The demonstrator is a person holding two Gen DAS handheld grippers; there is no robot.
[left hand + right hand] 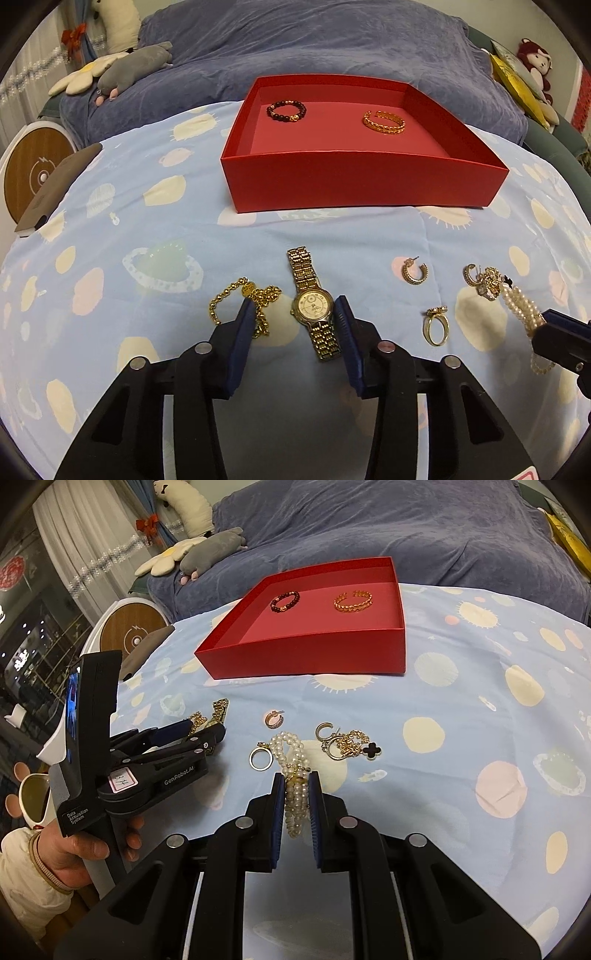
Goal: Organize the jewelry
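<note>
A red box point(362, 184) point(306, 653) holds a dark bead bracelet point(286, 111) point(285, 601) and a gold cuff point(383, 119) point(353, 601). In front lie a gold watch point(312, 305), a gold chain point(243, 306), a hoop earring point(414, 271) point(274, 717), a ring point(436, 326) point(260, 757) and a clover necklace pile point(351, 744). My left gripper point(295, 314) is open, its fingers either side of the watch face. My right gripper point(296, 780) is shut on a pearl bracelet point(291, 760) point(522, 306) that lies on the cloth.
The table carries a pale blue dotted cloth point(147, 240) point(461, 701). A brown pouch point(55, 184) lies at its left edge. A sofa with a blue blanket point(295, 44) and plush toys point(136, 64) stands behind the box.
</note>
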